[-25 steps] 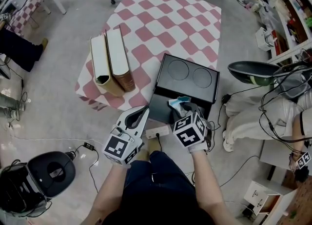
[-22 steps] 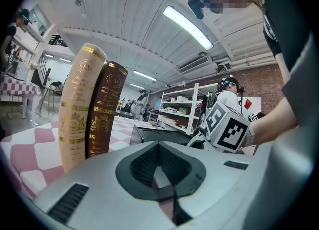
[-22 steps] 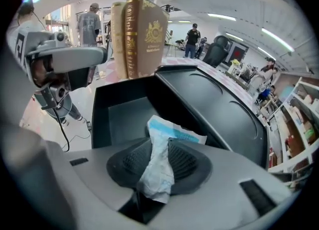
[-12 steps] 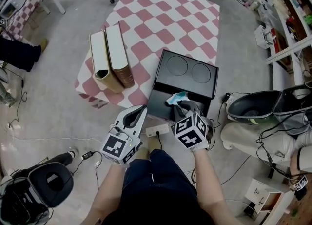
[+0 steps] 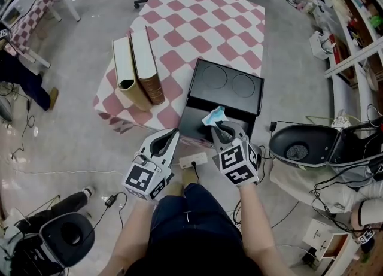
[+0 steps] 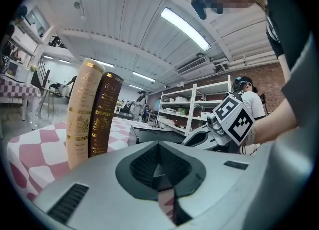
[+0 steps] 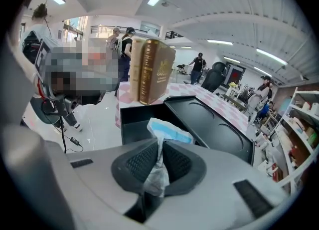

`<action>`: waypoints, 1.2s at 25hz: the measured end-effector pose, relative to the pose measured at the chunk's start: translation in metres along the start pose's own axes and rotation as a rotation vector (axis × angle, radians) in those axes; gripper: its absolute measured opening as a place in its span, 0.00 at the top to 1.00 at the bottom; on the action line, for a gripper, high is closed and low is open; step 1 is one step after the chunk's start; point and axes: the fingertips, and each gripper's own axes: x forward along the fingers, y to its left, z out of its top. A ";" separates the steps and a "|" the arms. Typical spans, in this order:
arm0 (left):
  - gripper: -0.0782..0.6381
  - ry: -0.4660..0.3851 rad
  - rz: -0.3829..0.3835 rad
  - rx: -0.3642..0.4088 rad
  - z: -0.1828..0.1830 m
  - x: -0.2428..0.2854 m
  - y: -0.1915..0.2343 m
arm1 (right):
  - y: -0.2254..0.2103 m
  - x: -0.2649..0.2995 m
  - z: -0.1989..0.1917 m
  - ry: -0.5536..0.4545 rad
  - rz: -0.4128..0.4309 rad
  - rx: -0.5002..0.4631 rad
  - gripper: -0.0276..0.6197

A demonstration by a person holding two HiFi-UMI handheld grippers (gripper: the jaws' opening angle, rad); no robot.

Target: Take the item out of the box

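A black box [image 5: 192, 126] stands open at the near edge of the checked table, its lid [image 5: 224, 84] with two round recesses laid back. A blue and white plastic packet [image 5: 214, 116] sticks up over the box's open part. My right gripper [image 5: 220, 130] has the packet's clear plastic end [image 7: 158, 171] pinched between its pads, and the jaws are still closing on it; the blue part [image 7: 169, 131] shows past the fingertips. My left gripper [image 5: 169, 139] hovers left of the box, shut and holding nothing; in its own view the left gripper [image 6: 158, 166] faces the books.
Two thick books [image 5: 137, 71] stand upright on the pink-checked table [image 5: 203, 23], left of the box. A white power strip [image 5: 192, 161] lies on the floor below the grippers. A round black appliance [image 5: 299, 146] sits at the right, and shelves [image 5: 353, 23] line the right side.
The right jaws have closed on the packet, and the packet now stands a little higher and farther forward over the box. The left gripper has barely moved.
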 end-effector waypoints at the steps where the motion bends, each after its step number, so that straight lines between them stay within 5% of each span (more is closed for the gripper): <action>1: 0.88 0.000 0.001 0.003 0.000 -0.001 0.000 | 0.001 -0.002 0.000 -0.007 0.002 0.007 0.91; 30: 0.88 -0.023 -0.034 0.040 0.014 -0.019 -0.028 | 0.008 -0.065 0.028 -0.253 -0.052 0.072 0.91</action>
